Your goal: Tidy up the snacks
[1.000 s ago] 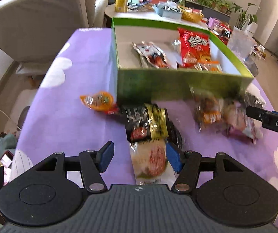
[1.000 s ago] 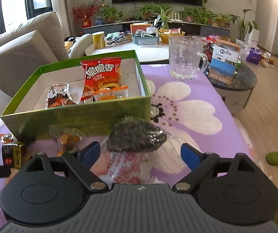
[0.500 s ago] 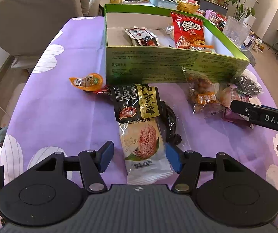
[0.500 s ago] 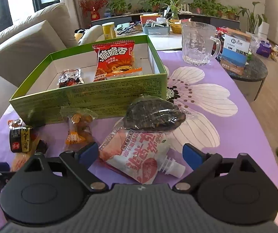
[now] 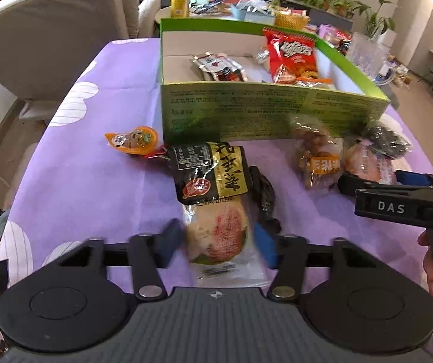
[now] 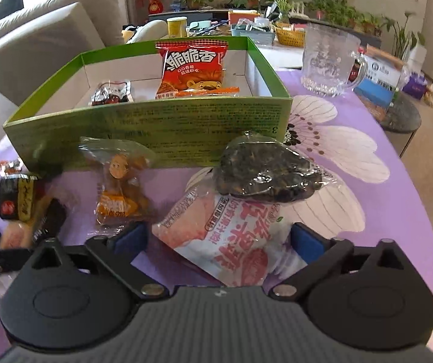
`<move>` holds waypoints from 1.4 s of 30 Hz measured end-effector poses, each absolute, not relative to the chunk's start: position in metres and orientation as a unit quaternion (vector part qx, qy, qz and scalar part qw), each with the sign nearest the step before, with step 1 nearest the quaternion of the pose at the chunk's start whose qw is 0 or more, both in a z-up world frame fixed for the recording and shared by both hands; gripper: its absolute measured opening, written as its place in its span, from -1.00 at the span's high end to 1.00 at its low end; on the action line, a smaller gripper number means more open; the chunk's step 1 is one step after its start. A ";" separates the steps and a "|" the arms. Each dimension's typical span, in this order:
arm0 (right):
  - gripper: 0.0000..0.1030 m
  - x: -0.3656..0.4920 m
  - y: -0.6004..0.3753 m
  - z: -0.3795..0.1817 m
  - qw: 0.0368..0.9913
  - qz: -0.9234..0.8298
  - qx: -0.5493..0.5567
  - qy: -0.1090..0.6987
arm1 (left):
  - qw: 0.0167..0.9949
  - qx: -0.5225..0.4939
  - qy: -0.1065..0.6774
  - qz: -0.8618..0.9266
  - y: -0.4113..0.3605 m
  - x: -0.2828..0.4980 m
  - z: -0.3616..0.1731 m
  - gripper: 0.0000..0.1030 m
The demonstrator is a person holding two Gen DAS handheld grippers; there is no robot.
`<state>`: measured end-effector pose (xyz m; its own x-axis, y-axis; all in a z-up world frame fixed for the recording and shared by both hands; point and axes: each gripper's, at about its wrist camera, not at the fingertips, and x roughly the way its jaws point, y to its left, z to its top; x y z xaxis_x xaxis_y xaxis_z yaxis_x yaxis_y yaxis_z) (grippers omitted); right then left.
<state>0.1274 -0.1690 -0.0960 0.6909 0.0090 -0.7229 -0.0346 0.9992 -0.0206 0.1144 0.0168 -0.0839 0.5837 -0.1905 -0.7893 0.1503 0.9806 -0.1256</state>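
A purple flower-print tablecloth (image 5: 101, 181) fills the frame, with a green cardboard box (image 5: 270, 112) at upper centre holding a red crisp bag (image 5: 292, 54). At lower centre the left gripper (image 5: 216, 242) is closing around a clear-wrapped pastry packet (image 5: 219, 236). The right gripper (image 6: 219, 239) stands wide astride a pink-and-white snack pouch (image 6: 234, 233), pads clear.

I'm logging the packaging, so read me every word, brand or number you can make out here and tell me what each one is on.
"DAS": side of the right gripper.
"脆脆香": red chip bag in the green box.
"3": box's front wall, right end.
Pink pouch: large red characters, upside down, not readable.
Black-and-gold packet: gold characters and a table, too blurred.
Box wall fine print: too small.
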 end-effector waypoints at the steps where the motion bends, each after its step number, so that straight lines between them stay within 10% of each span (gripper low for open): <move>1: -0.20 0.125 -0.169 -0.095 0.921 0.009 -0.024 0.389 | 0.889 -0.028 0.446 -0.098 0.019 0.114 -0.083 0.21; 12: -0.20 0.079 -0.164 -0.086 0.911 0.086 -0.032 0.403 | 0.885 -0.042 0.446 -0.128 0.040 0.084 -0.066 0.83; 18: -0.20 0.061 -0.156 -0.087 0.903 0.102 -0.061 0.412 | 0.883 -0.030 0.454 -0.114 0.034 0.077 -0.069 0.14; 42: -0.21 0.065 -0.168 -0.091 0.905 0.089 -0.058 0.413 | 0.880 0.102 0.375 -0.275 -0.042 0.049 -0.058 0.13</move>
